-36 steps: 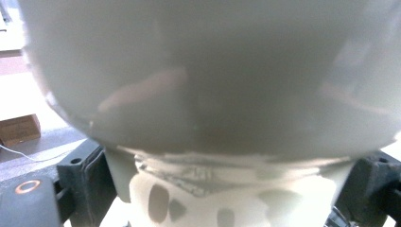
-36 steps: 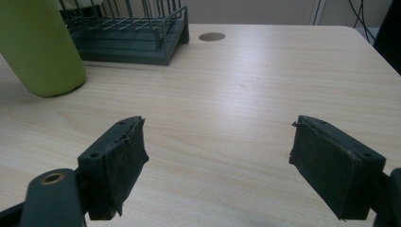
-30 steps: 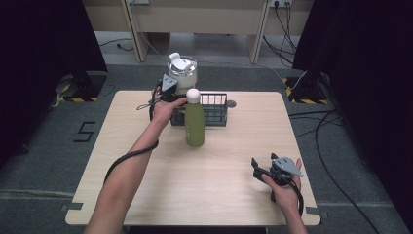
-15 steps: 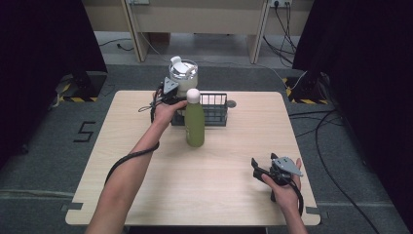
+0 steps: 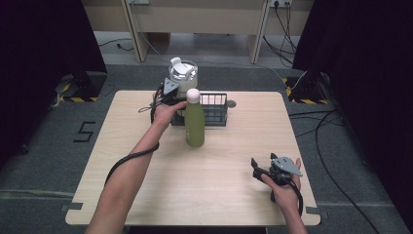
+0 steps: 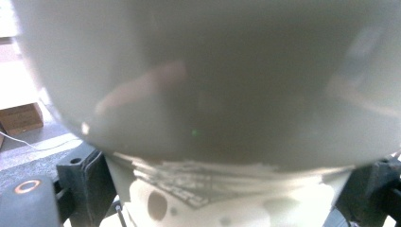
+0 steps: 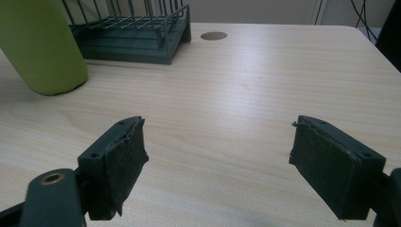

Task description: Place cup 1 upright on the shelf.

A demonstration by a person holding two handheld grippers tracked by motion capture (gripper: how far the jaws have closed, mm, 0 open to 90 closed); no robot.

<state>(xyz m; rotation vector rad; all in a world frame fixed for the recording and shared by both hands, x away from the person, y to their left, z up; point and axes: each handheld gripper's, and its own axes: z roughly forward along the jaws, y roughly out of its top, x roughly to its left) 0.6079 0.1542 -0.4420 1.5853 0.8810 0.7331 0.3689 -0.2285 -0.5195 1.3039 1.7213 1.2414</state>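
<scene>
High view: the left tool (image 5: 170, 90) clamps a pale grey round jug with a white lid (image 5: 182, 74) at the far edge of the light wooden counter (image 5: 146, 185), beside a dark wire basket (image 5: 214, 108) and an upright olive-green bottle (image 5: 194, 125). The right tool (image 5: 257, 168) rests near-right, jaws wide apart.

One table (image 5: 146, 195), pale wood. On it, one green bottle (image 5: 194, 126) with a pale cap, standing upright, and one dark wire rack (image 5: 214, 111) behind it. One grey jug (image 5: 182, 78) with a white lid sits at the rack's left end (held up close to the left gripper's camera, it shows as a broad grey blur). Two grippers: the left gripper (image 5: 168, 92) at the jug, the right gripper (image 5: 263, 168) near the table's front right. Two forearms reach in. One round dark disc (image 5: 231, 104) is set in the tabletop beside the rack.
</scene>
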